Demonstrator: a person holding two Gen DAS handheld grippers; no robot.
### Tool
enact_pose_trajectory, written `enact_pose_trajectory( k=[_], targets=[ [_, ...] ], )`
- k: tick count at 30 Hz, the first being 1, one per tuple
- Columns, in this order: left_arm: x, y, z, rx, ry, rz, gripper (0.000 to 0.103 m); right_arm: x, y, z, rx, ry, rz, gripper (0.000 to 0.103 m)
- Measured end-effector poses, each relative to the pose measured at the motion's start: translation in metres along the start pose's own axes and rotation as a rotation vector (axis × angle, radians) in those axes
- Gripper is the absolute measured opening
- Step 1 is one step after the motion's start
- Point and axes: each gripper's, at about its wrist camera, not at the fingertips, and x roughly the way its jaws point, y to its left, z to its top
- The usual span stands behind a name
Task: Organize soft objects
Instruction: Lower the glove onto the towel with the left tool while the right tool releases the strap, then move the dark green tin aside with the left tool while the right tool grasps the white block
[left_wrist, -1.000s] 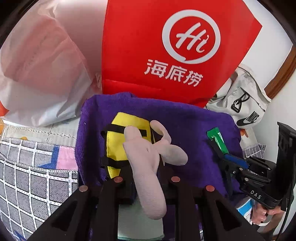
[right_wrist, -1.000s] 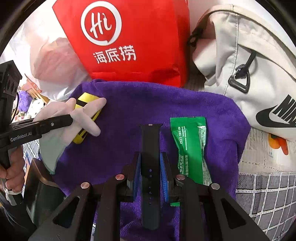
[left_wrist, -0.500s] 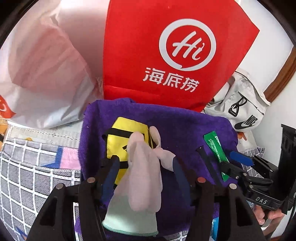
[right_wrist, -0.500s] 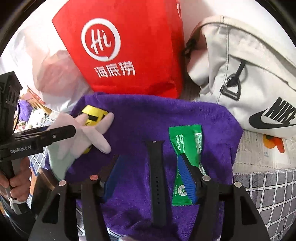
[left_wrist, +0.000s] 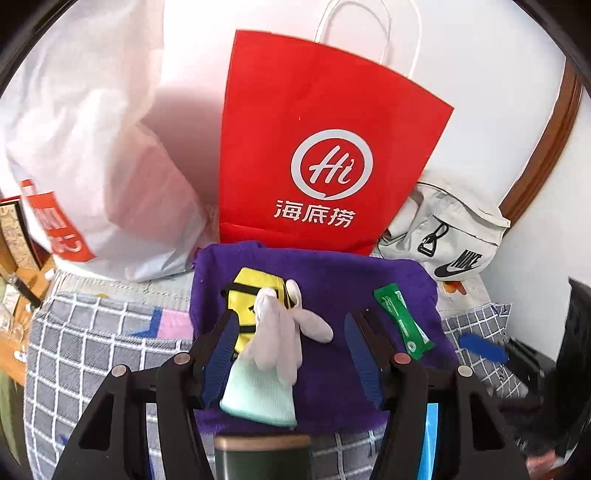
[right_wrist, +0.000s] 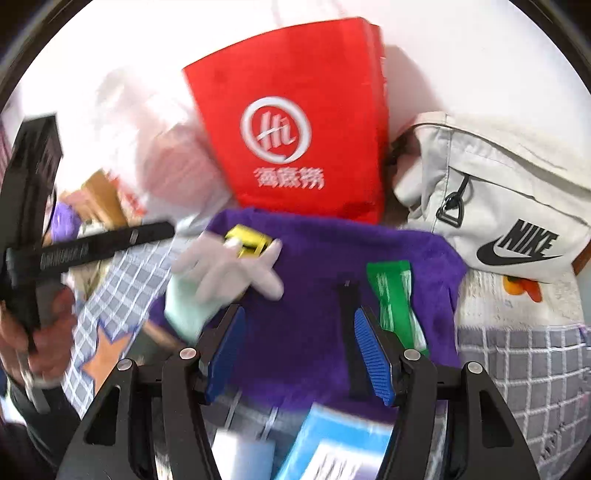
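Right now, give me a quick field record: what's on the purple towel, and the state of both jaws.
surface: purple towel
glove: lying partly over yellow pouch, cuff toward camera
watch strap: black, flat on towel
green packet: beside strap, right part of towel
left gripper: jaws open, holding nothing
right gripper: jaws open, holding nothing
behind towel: red paper bag
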Motion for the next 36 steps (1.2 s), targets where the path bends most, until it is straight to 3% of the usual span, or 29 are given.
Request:
enact_pose_trajectory(
  k=[3,9,14,17,24,27,31,36],
  targets=[
    [-0.017,-0.005,-0.008,0.033,-0.010,-0.015,0.057,-0.018,0.021,-0.023,-0.064,-0.012,-0.052,0.061],
    [-0.048,0.000,-0.036,0.048,-0.013,-0.007,0.057,-0.034,0.047,-0.075,-0.039,-0.004,-0.043,0.058],
    [-0.070,0.017,-0.071,0.037,-0.030,0.004,0.057,-0.032,0.070,-0.105,-0.105,0.031,-0.080,0.045],
    [-0.077,0.030,-0.094,0.028,-0.028,0.026,0.057,-0.027,0.082,-0.121,-0.156,0.049,-0.108,0.045],
    [-0.081,0.052,-0.133,0.004,0.014,0.032,0.057,-0.007,0.086,-0.134,-0.211,0.091,-0.223,0.045],
    [-0.080,0.054,-0.144,0.024,0.033,0.028,0.057,-0.001,0.088,-0.138,-0.239,0.101,-0.231,0.045],
    [-0.074,0.054,-0.155,0.051,0.063,0.017,0.057,0.008,0.093,-0.143,-0.272,0.104,-0.301,0.030],
    [-0.071,0.048,-0.171,0.070,0.098,-0.031,0.057,-0.010,0.090,-0.141,-0.173,0.057,-0.221,0.029]
  ],
)
